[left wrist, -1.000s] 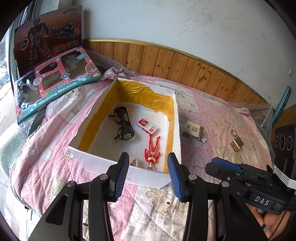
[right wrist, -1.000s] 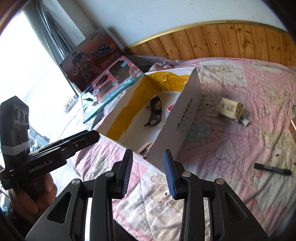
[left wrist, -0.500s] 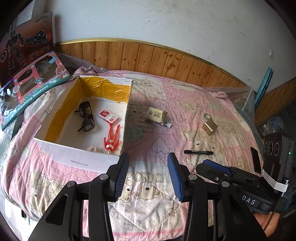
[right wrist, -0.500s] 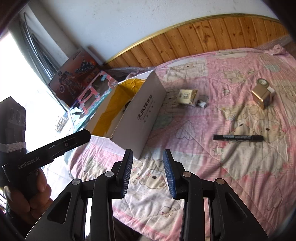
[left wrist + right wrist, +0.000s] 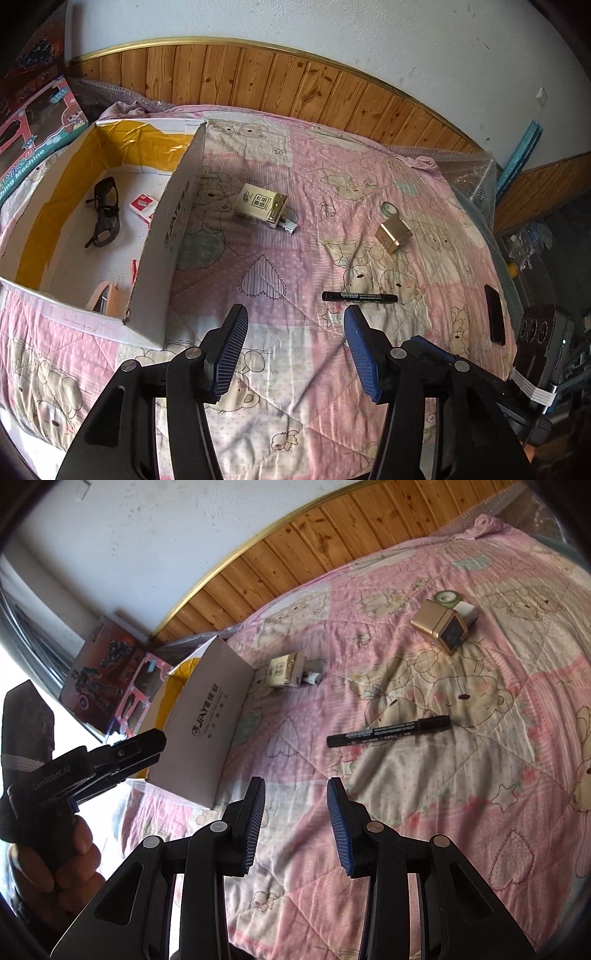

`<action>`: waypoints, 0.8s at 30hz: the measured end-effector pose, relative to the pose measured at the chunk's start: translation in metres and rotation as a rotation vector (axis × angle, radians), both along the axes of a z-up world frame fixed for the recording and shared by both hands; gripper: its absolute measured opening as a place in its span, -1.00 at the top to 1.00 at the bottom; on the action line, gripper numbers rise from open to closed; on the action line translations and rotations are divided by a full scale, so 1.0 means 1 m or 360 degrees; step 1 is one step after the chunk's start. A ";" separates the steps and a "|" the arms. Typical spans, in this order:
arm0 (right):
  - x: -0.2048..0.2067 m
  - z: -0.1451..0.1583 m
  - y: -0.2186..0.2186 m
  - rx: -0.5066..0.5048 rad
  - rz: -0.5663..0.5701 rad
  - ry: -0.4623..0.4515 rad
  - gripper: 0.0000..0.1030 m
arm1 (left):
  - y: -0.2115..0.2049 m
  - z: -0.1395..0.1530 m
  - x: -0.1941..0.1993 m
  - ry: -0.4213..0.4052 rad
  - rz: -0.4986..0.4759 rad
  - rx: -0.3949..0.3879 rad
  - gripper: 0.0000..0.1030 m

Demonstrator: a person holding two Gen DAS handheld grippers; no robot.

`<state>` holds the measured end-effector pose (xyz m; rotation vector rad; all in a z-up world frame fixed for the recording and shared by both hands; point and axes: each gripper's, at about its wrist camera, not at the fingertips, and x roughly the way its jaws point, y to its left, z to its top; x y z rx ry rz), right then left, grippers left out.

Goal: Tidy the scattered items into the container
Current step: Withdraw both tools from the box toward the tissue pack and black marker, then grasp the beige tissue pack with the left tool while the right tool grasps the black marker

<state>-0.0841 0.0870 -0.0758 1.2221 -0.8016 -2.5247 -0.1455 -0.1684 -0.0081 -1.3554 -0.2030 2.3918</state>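
Note:
An open cardboard box (image 5: 173,236) (image 5: 207,716) lined with yellow tape lies at the left on the pink quilt; black glasses (image 5: 105,210) and a small red-and-white pack (image 5: 142,205) lie inside it. On the quilt lie a cream carton (image 5: 260,203) (image 5: 282,670), a gold block (image 5: 393,234) (image 5: 441,626), a small round tape roll (image 5: 388,209) (image 5: 447,598) and a black marker (image 5: 360,296) (image 5: 388,731). My left gripper (image 5: 295,328) is open, just short of the marker. Empty and open as well, my right gripper (image 5: 295,799) hovers near the marker.
Toy boxes (image 5: 33,136) (image 5: 107,679) lean at the far left. Wood panelling (image 5: 295,88) runs behind the bed. A dark phone (image 5: 495,314) lies near the quilt's right edge. A hand (image 5: 55,864) holds the left gripper in the right wrist view.
Both grippers have swung right, away from the box and toward the scattered items; the marker now lies just ahead of both. Both stayed open and empty.

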 end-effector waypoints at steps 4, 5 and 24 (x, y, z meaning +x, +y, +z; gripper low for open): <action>-0.016 -0.014 0.013 -0.0014 -0.0036 -0.0056 0.26 | 0.013 -0.013 -0.034 -0.0054 0.0056 0.0001 -0.11; -0.022 -0.016 0.014 -0.0005 -0.0033 -0.0067 0.25 | 0.015 -0.017 -0.043 -0.0070 0.0067 0.0003 -0.16; -0.150 -0.050 0.031 0.0057 0.0145 -0.0191 0.21 | 0.025 -0.099 -0.192 -0.0511 0.0592 0.0288 -0.43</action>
